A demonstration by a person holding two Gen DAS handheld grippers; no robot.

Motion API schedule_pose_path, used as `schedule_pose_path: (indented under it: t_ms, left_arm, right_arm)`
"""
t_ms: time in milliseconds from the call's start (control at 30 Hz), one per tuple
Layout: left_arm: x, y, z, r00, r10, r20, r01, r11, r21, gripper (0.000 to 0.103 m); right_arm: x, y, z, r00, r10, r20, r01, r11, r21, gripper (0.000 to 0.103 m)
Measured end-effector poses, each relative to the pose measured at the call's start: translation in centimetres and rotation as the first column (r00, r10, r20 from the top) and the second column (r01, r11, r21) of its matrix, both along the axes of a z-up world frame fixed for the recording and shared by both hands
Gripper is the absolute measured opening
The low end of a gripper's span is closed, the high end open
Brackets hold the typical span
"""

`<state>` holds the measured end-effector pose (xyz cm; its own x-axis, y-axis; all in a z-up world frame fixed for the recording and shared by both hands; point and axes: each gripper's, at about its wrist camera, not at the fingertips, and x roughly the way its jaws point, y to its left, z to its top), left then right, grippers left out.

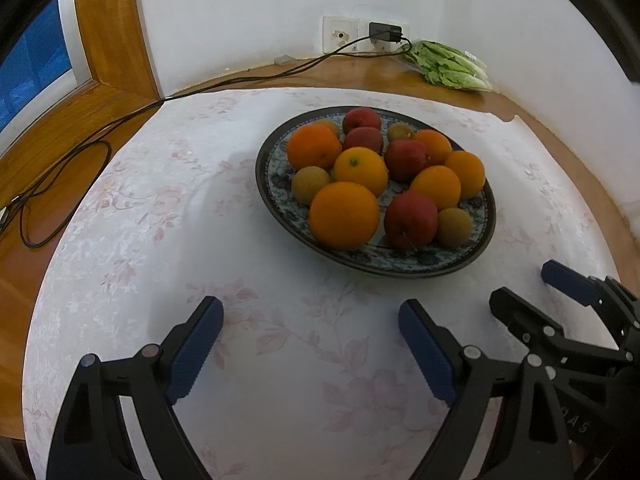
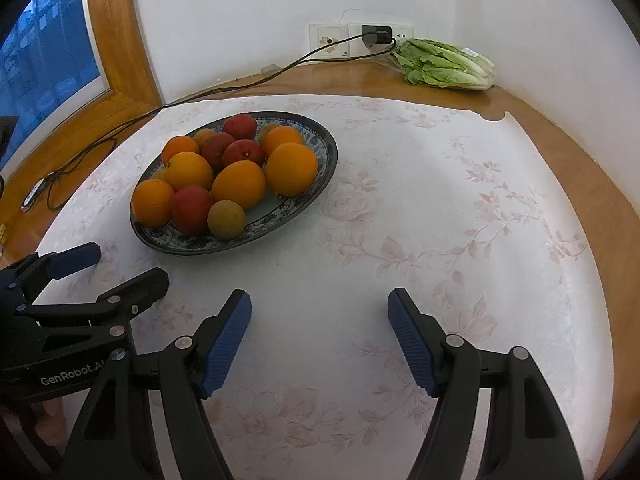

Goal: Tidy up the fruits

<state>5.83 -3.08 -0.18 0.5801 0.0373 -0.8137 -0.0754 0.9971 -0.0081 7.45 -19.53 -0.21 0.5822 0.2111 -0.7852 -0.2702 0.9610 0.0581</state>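
The left gripper [image 1: 310, 322] hangs over the cloth's near edge, fingers spread and empty. The plate [image 1: 472, 258] of oranges, red fruits and small yellowish ones lies ahead, slightly to its right. The right gripper [image 2: 320, 312], also spread and empty, has the plate ahead-left, about as near.

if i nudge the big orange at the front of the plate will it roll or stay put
The front orange is round and smooth, so it would probably roll if freed. It looks wedged against a red fruit and another orange, which likely shift with it. The plate has a shallow rim, so a hard push might send it over.
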Motion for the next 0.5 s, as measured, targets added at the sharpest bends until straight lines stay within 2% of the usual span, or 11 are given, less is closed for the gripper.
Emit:
schedule_pose_path:
  t_ms: [500]
  left_arm:
    - [-0.11,0.15,0.0,1.0,-0.001,0.002,0.001,1.0,0.002,0.091]
  right_arm:
    - [0.01,0.09,-0.02,1.0,0.0,0.001,0.0,1.0,-0.006,0.073]
